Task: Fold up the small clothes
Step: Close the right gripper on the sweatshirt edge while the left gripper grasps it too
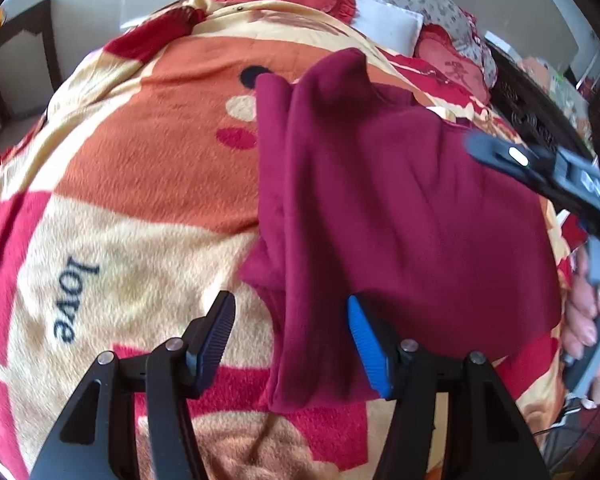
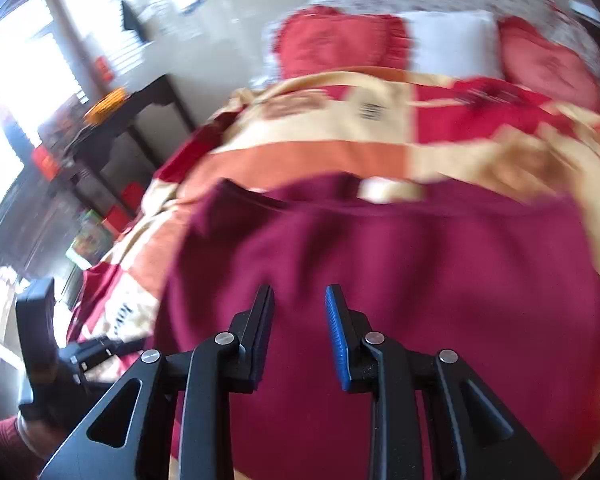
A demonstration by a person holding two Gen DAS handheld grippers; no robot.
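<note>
Fabric of one deep maroon garment (image 1: 400, 208) lies spread on a fleece blanket (image 1: 140, 184) that covers the bed, and everything here is placed against that garment. The blanket is checked in orange, cream and red, with the word "love" (image 1: 74, 300) printed on a cream square to the garment's left in the left wrist view. The garment has a folded ridge running along its left side, and a narrow flap reaches down to its near edge.

The left gripper (image 1: 292, 340) hangs over that near left edge with its fingers spread moderately wide. The blue-padded finger (image 1: 370, 344) sits at or over the cloth's near edge, whether touching I cannot tell, while the black-padded finger (image 1: 216, 332) is over bare blanket just left of the garment; neither pinches anything.

The right gripper (image 2: 300, 332) hovers above the garment's middle in its own blurred view. Its fingers show a narrow gap with maroon cloth seen through it below, and they hold nothing. In the left wrist view it enters from the garment's right side, borne by the person's hand (image 1: 588, 320) at the garment's near right corner.

Beyond the garment's far edge lie two red pillows (image 2: 340, 44) with a white pillow (image 2: 456, 40) between them. A dark side table (image 2: 132, 112) stands off to the garment's left in the right wrist view.
</note>
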